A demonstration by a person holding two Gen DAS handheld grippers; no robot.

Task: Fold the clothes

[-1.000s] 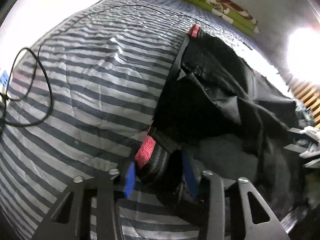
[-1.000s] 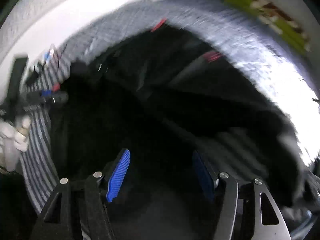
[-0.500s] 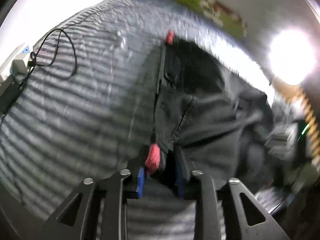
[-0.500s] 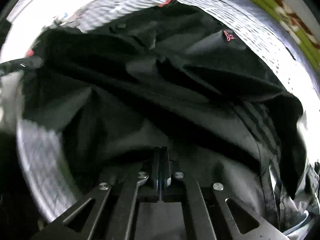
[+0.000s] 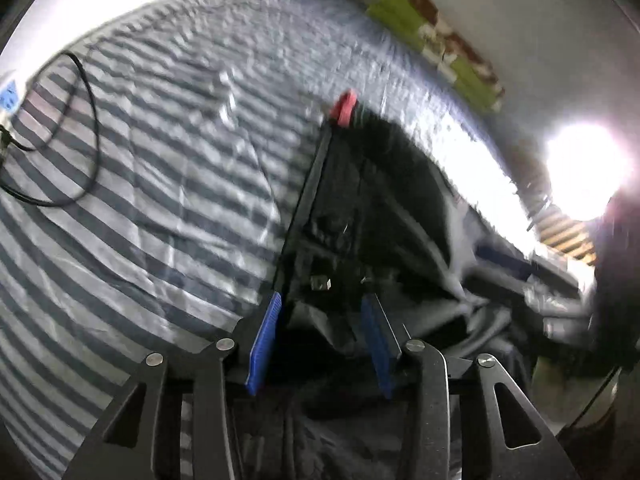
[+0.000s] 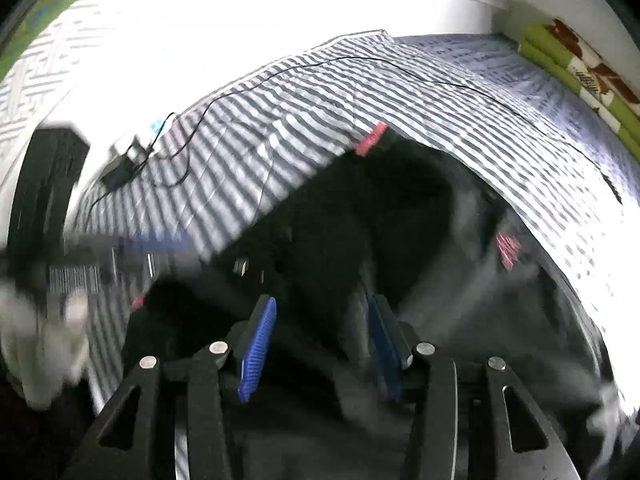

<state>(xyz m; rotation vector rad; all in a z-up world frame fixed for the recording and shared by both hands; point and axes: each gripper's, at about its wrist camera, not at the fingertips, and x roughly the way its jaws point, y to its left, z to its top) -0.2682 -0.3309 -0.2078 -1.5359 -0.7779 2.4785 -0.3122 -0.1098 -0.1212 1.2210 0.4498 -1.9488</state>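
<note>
Both claws just popped open again. Left gripper (image 5: 320, 336): blue pads apart w/ the black garment (image 5: 360, 208) sitting in the gap, nothing pinched afaict. Right gripper (image 6: 320, 344) is the same deal, pads apart over dark cloth, tho it's blurry so can't swear it isn't brushing it. The garment's spread on the striped bedspread (image 5: 140, 200), red cuff (image 5: 346, 106) at the far corner.

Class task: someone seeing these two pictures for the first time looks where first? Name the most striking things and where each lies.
A black garment with a pink cuff lies crumpled across the striped bedspread, filling the middle of both views. Bright light glares at the right edge of the left view, and green folded bedding sits along the far wall.
</note>
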